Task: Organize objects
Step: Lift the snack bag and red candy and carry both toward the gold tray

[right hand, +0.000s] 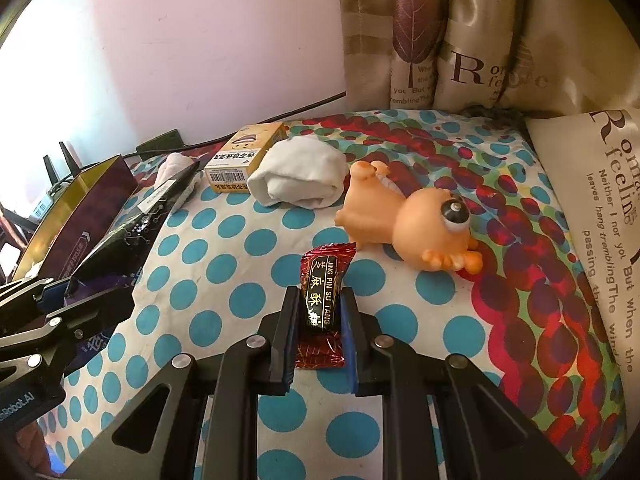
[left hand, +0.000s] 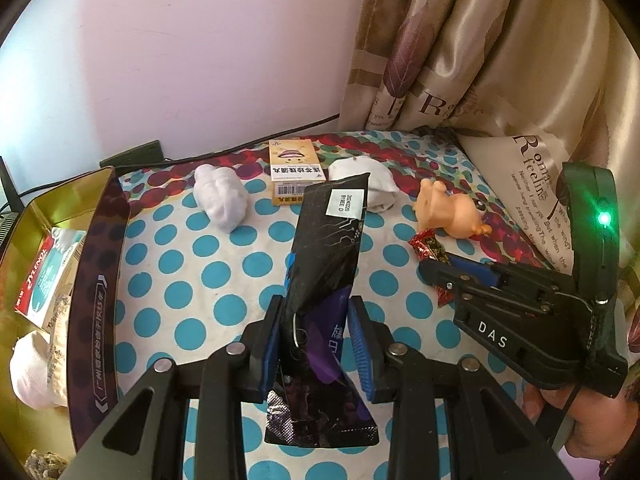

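My left gripper (left hand: 316, 304) is shut on a long black and purple sachet (left hand: 328, 248), which stands up tilted over the dotted cloth. My right gripper (right hand: 320, 296) is shut on a red wrapped candy (right hand: 326, 276) with gold letters, low over the cloth. In the left wrist view the right gripper (left hand: 430, 270) holds the candy (left hand: 426, 246) at the right. In the right wrist view the left gripper (right hand: 50, 296) and the sachet (right hand: 132, 216) show at the left. At the left edge stands a gold-lined box (left hand: 100, 240).
On the dotted cloth (right hand: 224, 264) lie an orange rubber toy (right hand: 412, 216), a rolled white sock (right hand: 300, 180), a yellow medicine carton (right hand: 244, 156) and another white sock (left hand: 220, 196). The gold box holds a Tylenol pack (left hand: 40, 280). A curtain (right hand: 460, 32) hangs at the back right.
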Demonstrator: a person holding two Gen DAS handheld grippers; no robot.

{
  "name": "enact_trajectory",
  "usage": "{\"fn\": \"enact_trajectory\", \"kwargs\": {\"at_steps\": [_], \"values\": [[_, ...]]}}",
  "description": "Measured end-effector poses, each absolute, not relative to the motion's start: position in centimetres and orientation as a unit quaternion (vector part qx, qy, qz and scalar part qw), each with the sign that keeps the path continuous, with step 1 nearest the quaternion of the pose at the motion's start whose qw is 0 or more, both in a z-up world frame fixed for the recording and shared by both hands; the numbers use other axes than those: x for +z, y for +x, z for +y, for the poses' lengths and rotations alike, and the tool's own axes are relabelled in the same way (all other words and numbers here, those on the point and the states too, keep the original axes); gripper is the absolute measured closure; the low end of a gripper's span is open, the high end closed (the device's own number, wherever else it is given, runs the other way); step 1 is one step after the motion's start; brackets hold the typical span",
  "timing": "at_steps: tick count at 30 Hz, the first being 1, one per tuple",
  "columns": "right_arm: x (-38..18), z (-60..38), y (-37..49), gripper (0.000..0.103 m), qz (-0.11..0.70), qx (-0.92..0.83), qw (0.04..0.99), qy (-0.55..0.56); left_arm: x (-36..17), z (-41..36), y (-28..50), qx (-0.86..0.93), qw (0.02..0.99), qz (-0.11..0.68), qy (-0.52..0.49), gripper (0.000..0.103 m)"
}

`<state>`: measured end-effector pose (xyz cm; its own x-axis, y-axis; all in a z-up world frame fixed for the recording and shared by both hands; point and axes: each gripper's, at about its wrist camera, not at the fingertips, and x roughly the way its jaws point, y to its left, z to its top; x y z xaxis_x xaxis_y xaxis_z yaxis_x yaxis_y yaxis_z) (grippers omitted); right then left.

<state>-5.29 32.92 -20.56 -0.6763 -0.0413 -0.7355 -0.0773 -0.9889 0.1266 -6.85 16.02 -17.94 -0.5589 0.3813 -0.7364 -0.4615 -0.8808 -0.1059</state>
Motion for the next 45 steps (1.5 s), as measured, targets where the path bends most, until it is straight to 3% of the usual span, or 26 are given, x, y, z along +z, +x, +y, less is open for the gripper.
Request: {"fn": "enact_trajectory", "kwargs": {"at_steps": [27,45], "values": [[-20.0,32.9,-5.9,0.085,0.084,0.918,0.010,-0.389,-13.5,3.9,-4.0,0.925,0.121,-0.026,-0.360,0.071],[-20.0,32.1,-7.0,0.085,0.064,0.921,0.000,-0.385,-13.0,2.2,-3.5,0.931,0.092,-0.035,-0.352,0.071]]}}
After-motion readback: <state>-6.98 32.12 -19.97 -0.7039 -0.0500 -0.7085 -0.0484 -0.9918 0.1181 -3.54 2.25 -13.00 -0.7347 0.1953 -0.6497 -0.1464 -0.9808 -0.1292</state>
